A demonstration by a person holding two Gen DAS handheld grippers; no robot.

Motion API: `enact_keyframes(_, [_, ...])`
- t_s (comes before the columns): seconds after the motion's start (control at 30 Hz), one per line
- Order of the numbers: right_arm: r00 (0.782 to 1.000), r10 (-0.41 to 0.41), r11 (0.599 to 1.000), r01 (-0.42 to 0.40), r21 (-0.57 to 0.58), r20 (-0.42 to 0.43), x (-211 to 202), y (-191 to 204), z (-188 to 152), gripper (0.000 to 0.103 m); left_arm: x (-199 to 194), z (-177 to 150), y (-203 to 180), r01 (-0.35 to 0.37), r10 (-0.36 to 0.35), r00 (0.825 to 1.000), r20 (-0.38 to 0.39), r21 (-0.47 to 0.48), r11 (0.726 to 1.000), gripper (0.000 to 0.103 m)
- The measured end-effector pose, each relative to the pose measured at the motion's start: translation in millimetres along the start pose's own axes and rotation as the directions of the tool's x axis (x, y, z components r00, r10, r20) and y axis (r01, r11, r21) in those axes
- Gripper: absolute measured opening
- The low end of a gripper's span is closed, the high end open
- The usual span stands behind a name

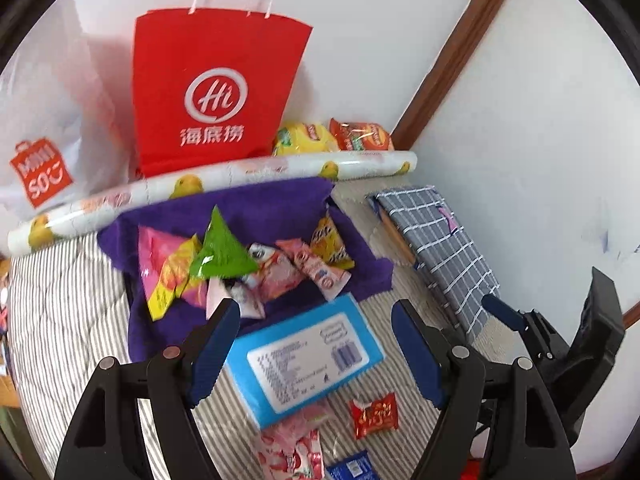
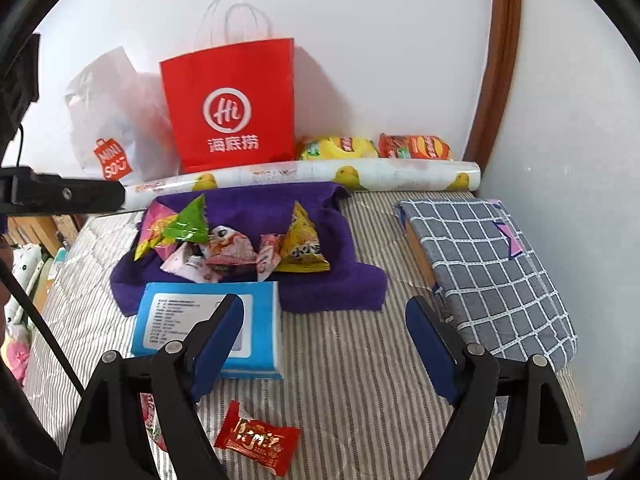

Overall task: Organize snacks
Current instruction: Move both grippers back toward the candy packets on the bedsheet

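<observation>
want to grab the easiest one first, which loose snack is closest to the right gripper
The small red candy packet on the striped sheet, just below the open right gripper. The other packets sit farther back, piled on the purple towel.

A striped bed (image 2: 340, 360) carries a purple towel (image 2: 320, 216), blue tissue pack (image 2: 264, 320), red candy (image 2: 256, 440) and checked cushion (image 2: 492, 268).

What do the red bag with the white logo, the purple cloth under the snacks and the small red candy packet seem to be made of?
Red bag: likely matte paper, since it stands stiffly with sharp folds and thin white cord handles.
Purple cloth: probably soft fleece or terry; it looks fuzzy, without shine, and lies in loose folds.
Red candy packet: seemingly glossy plastic film, crinkled, with bright highlights.
</observation>
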State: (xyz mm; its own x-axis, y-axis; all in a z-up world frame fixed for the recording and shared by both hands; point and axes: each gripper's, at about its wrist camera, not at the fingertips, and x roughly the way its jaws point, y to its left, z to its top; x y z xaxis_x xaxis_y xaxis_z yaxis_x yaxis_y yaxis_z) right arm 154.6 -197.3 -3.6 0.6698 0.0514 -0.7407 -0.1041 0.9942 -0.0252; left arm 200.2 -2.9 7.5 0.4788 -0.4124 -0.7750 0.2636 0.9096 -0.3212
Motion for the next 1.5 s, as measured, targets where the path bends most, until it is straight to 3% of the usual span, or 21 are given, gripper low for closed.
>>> enact_keyframes(0.17, [0.999,0.032,0.999,-0.032,0.003,0.026,-7,3,-10,0.083,-6,-20,5,-0.019,0.019,1.0,0.003,-0.028,0.999,0.076])
enact_keyframes(0.57, [0.981,0.179,0.984,-0.178,0.03,-0.077,8,2,-46,0.083,-17,-63,14,-0.101,0.102,0.995,0.022,-0.063,0.993,0.075])
enact_keyframes(0.7, [0.98,0.172,0.985,-0.173,-0.001,-0.102,16,7,-66,0.083,-11,-79,23,-0.109,0.11,0.994,0.001,-0.096,0.989,0.075])
enact_keyframes(0.93, [0.956,0.255,0.955,-0.272,-0.118,-0.143,30,25,-103,0.08,-1,-104,30,-0.128,0.125,0.992,-0.029,-0.111,0.985,0.075])
enact_keyframes(1.1, [0.959,0.232,0.939,-0.264,-0.219,-0.161,33,29,-121,0.079,1,-122,36,-0.131,0.127,0.991,-0.04,-0.118,0.984,0.075])
enact_keyframes(1.27, [0.976,0.144,0.933,-0.189,-0.306,-0.164,45,32,-129,0.078,4,-127,41,-0.113,0.108,0.993,-0.042,-0.145,0.983,0.075])
enact_keyframes(1.5, [0.972,0.156,0.929,-0.205,-0.31,-0.175,65,37,-123,0.075,10,-136,40,-0.112,0.104,0.992,-0.064,-0.14,0.984,0.075])
